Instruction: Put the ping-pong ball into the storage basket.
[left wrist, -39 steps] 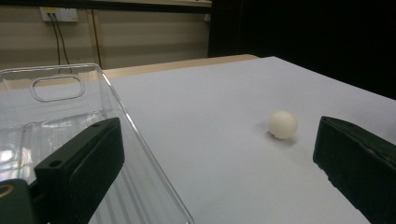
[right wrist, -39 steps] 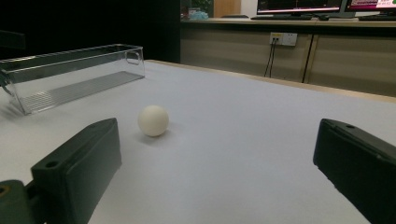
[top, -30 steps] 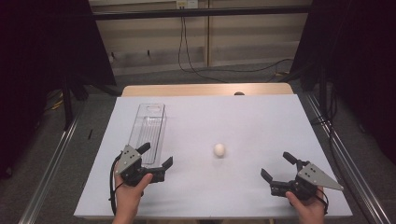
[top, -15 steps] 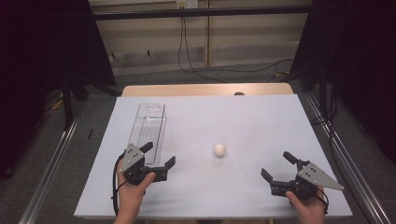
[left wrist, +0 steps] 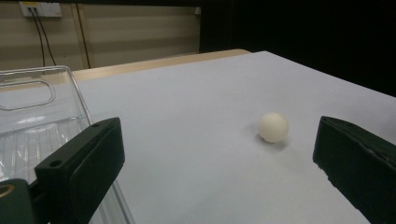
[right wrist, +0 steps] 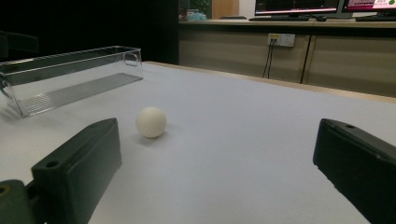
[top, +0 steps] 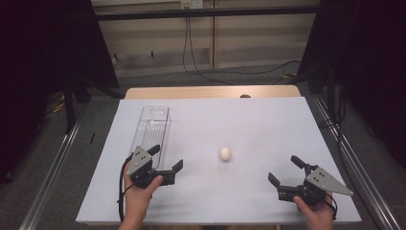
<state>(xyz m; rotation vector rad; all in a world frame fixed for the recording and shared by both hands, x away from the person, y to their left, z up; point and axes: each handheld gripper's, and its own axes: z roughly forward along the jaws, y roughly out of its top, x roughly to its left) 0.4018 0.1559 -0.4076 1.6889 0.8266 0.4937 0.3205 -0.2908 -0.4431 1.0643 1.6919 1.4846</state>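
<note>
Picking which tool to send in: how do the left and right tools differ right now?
The left tool sits beside the clear bin, one jaw at its near end; the right tool rests on open table. The left is slightly nearer the white ball than the right. Both are open, empty and aimed toward the ball.

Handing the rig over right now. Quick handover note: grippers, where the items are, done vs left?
Left gripper: open, holding nothing, by the near end of the clear bin.
Right gripper: open, holding nothing, near the table's front right.
White ball: loose on the table between the two grippers, outside the bin, touched by neither.
Done: nothing grasped; bin looks empty.
Left: probably pick up the ball and place it in the bin.
</note>
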